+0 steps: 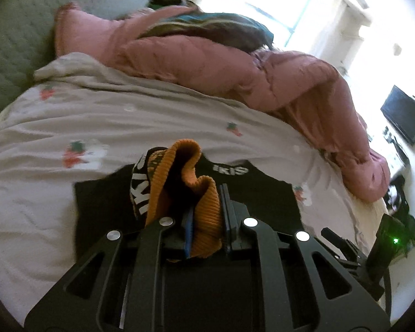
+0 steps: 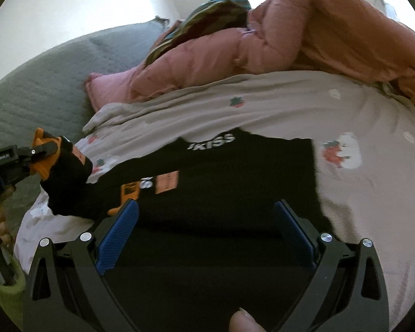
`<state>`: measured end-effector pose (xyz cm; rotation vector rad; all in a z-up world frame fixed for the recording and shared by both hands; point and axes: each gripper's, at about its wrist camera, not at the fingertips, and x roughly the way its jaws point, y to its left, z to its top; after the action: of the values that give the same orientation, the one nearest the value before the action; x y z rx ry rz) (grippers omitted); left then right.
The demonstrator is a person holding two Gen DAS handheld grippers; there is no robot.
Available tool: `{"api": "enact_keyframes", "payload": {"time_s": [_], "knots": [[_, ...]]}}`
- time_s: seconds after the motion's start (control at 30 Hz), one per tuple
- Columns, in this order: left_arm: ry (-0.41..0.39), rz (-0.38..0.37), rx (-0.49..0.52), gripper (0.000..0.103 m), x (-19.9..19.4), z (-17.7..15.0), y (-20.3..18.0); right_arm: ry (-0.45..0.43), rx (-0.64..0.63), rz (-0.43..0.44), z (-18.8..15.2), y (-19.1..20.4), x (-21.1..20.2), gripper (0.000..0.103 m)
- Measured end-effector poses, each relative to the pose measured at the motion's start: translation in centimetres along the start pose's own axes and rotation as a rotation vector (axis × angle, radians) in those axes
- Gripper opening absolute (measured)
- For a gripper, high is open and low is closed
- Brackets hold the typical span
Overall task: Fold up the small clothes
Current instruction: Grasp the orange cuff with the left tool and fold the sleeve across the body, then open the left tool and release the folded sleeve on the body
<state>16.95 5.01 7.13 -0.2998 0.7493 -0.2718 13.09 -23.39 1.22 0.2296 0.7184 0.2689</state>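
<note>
A small black garment (image 2: 235, 182) with white "KISS" lettering and orange ribbed cuffs lies on the bed. My left gripper (image 1: 207, 207) is shut on one orange ribbed cuff (image 1: 204, 215) and holds the sleeve lifted above the garment's body (image 1: 262, 193). In the right wrist view the left gripper (image 2: 38, 152) shows at the far left, gripping the orange cuff (image 2: 44, 166) with the black sleeve hanging from it. My right gripper (image 2: 206, 221) is open, its blue pads (image 2: 119, 235) spread just over the garment's near edge, holding nothing.
The bedsheet (image 1: 124, 116) is grey with strawberry prints. A bunched pink duvet (image 1: 235, 74) with a dark striped cloth (image 1: 207, 27) on it lies along the far side. A green quilted cover (image 2: 41, 83) lies to the left. A black monitor (image 1: 404, 119) stands at far right.
</note>
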Motion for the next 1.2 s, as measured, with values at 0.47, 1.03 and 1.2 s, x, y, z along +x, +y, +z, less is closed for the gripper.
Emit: {"api": "enact_keyframes", "payload": {"time_s": [0.47,1.03,1.2], "knots": [[0.1,-0.103,0.155,0.009,6.9,0.2,-9.1,-0.034,0.108,-0.077,0.2,-6.5,-1.3,0.097],[0.037,-0.019,0.017,0.059,7.0,-1.5,-2.0,0.05,0.075,-0.048,-0.9,-5.1,1.2,0.097],[-0.013,0.143,0.004,0.062,6.2,-2.7,2.0,0.109,0.041,-0.08,-1.2,-4.3,3.3,0.097]]}}
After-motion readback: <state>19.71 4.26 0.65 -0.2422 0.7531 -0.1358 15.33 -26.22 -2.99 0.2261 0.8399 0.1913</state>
